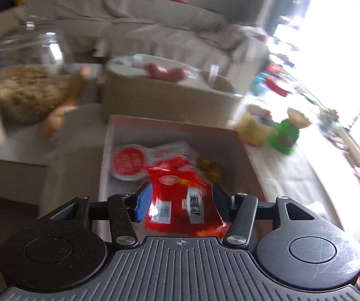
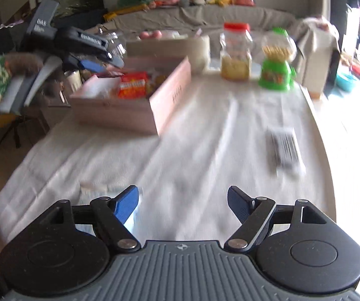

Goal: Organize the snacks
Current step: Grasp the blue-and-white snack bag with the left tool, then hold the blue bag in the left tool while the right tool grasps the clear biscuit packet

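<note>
My left tongs are over the pink box, red snack packet sitting between the pads; looks clamped, but blur means I can't confirm firm contact on both sides. Risk: thin crinkly film, so if the grip is only on an edge it could slide out and land on the box wall or outside it. Right tongs spread wide, nothing in them, low over the counter; at their 1 o'clock lies a dark-striped wrapper, likely next pick. Flat on cloth, so the pads could snag the cloth or skate over it. Box also holds a white-and-red pouch at 11 o'clock of the packet and yellowish pieces at 1 o'clock. Beyond the box in the right view: red-lidded jar, part full of yellow stuff, and a green-based dispenser with sticks inside.
</note>
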Demonstrator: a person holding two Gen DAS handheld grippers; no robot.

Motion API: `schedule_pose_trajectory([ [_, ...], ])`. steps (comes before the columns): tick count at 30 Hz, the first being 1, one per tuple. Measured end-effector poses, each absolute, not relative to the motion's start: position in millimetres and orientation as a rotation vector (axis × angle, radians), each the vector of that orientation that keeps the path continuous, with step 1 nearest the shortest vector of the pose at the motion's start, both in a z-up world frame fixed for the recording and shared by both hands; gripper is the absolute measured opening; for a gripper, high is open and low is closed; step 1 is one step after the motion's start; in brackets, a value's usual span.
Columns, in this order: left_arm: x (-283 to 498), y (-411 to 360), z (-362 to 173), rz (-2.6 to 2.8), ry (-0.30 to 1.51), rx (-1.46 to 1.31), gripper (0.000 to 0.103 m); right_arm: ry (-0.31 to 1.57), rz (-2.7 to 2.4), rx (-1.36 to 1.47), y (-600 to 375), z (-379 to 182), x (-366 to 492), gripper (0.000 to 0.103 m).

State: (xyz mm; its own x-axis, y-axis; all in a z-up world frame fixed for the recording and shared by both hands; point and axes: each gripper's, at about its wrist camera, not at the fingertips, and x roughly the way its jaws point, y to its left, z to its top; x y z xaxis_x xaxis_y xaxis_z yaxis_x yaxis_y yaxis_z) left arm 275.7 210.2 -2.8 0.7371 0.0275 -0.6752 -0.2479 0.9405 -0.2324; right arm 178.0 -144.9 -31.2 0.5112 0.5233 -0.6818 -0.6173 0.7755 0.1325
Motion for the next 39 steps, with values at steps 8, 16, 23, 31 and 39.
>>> schedule_pose_trajectory([
  [8,248,189,6,0.189,0.694,-0.234,0.052,0.722,0.708,-0.195,-157,-37,144,0.079],
  [16,145,138,-12,-0.193,0.792,-0.331,0.052,0.678,0.452,-0.241,-227,-12,134,0.084],
  [23,90,93,-60,-0.281,0.885,-0.356,0.052,0.807,0.411,-0.075,-258,-50,139,0.084],
  [31,91,114,-84,-0.198,0.909,-0.476,0.052,0.747,0.753,-0.058,-170,-47,115,0.057],
  [39,107,108,-97,-0.231,0.881,-0.56,0.053,0.808,0.794,-0.119,-139,-65,124,0.049],
])
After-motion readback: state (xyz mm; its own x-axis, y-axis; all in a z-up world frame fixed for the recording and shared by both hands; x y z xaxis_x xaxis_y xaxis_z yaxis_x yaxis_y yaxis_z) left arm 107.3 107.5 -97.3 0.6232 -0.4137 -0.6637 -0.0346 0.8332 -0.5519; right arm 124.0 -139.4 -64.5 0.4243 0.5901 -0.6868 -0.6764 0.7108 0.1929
